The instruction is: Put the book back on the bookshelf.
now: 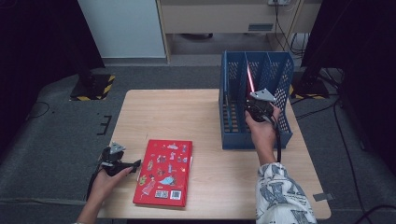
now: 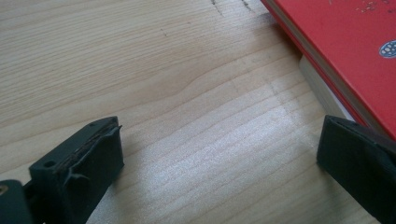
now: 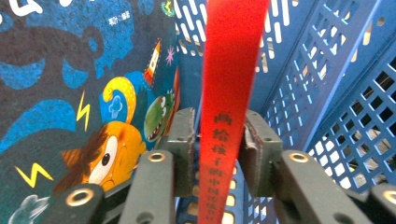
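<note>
Two grippers are at work on a pale wooden table [image 1: 205,116]. The right gripper [image 1: 258,108] is held over the blue file rack [image 1: 280,84] at the table's far right, its jaws pressed on the spine of a thin red book [image 3: 229,93] — the pads sit against both sides of it. That book stands upright in the rack's middle compartment, just beside a dark-blue cartoon book [image 3: 70,93] standing to its left in the right gripper view; whether the two touch cannot be told. The left gripper [image 1: 122,164] rests low at the table's near left, its jaws wide apart with bare wood between them. Just beside its tip lies a second red book [image 1: 163,172], flat and cover up — one jaw sits close to its edge, contact unclear
</note>
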